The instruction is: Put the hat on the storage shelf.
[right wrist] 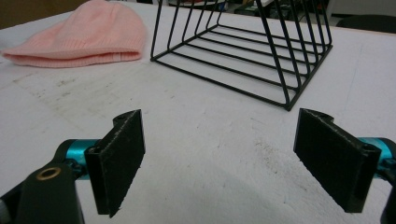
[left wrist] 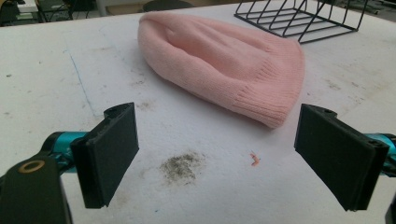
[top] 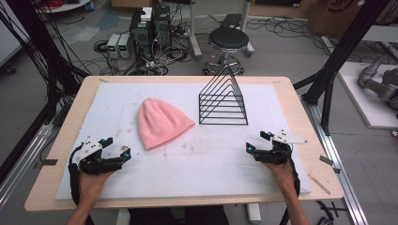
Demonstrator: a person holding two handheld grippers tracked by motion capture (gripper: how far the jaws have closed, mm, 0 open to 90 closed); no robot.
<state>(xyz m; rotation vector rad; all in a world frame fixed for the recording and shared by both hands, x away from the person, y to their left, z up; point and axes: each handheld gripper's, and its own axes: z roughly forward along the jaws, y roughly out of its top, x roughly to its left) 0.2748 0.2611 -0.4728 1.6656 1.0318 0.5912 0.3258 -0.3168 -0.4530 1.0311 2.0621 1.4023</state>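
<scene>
A pink knit beanie [top: 162,123] lies flat on the white mat [top: 202,159], left of centre. In the left gripper view the beanie [left wrist: 224,60] is just beyond the wide-apart jaws, ribbed brim nearest. A black wire rack [top: 223,99] of triangular frames stands right of the beanie; in the right gripper view the rack [right wrist: 243,51] stands ahead and the beanie [right wrist: 84,35] lies far left. My left gripper [top: 117,146] rests open near the mat's front left, holding nothing. My right gripper [top: 257,142] rests open at the front right, holding nothing.
The mat covers a wooden table [top: 300,108]. A dark smudge [left wrist: 180,165] and a small red scrap [left wrist: 253,158] mark the mat before the left jaws. Beyond the table stand a black stool [top: 228,40] and computer cases [top: 150,28] among floor cables.
</scene>
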